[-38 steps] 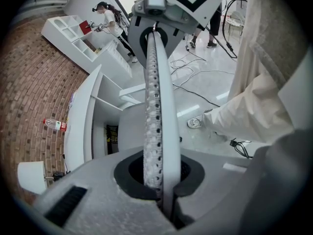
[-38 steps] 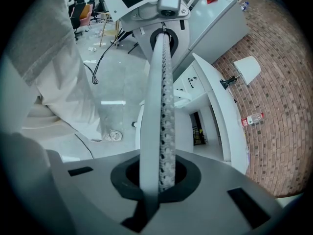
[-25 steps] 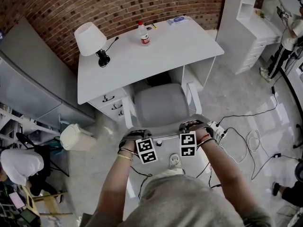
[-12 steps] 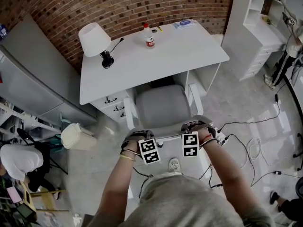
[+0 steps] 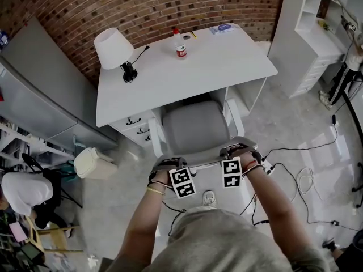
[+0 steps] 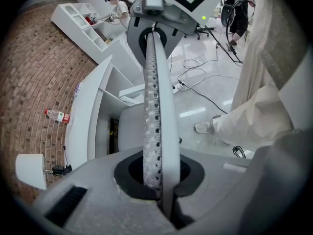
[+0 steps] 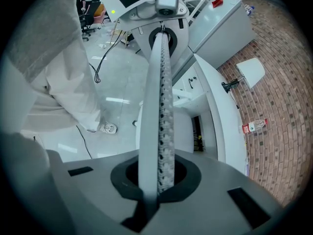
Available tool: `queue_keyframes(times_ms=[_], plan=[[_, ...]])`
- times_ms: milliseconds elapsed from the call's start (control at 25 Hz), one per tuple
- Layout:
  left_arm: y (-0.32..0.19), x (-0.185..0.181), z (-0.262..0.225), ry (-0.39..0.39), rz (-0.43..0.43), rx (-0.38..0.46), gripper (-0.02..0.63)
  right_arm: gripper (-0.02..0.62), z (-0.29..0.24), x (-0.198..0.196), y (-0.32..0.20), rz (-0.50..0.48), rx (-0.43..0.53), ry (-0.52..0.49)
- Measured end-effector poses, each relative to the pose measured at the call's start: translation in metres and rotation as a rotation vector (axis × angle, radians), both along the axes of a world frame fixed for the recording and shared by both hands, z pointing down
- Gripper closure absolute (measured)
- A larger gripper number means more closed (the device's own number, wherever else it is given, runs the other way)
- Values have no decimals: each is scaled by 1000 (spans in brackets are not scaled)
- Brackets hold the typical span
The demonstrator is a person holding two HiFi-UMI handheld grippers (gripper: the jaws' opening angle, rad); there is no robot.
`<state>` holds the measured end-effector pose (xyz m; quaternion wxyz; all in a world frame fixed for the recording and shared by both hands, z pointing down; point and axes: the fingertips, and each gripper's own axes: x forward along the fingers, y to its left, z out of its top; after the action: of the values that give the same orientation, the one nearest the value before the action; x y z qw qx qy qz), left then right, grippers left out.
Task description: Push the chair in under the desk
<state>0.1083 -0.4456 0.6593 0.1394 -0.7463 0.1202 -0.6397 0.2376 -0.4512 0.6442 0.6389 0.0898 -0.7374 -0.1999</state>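
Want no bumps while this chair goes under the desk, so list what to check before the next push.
1. The left hand-held gripper and the right hand-held gripper, jaws shut, at the chair back: ok.
2. Seat lined up with the desk opening: ok.
3. Left armrest clear of the drawers: cannot tell, they look close.
4. Power strip clear of the chair's base: cannot tell, base hidden.
5. Bottle and lamp upright, away from the desk's front edge: ok.
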Motion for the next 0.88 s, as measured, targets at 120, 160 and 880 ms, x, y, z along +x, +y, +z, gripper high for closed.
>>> queue_keyframes(times_ms=[120,160,880], plan=[[-1,3,1,0,-8,-2,592,586,1,3,-2,-7,-2,1],[-1,4,1,0,-11,-4,592,586,1,4,-3,-9,-3,1],[-10,18,0,0,-48,9,592,586,1,17,-15,-49,-7,-1]])
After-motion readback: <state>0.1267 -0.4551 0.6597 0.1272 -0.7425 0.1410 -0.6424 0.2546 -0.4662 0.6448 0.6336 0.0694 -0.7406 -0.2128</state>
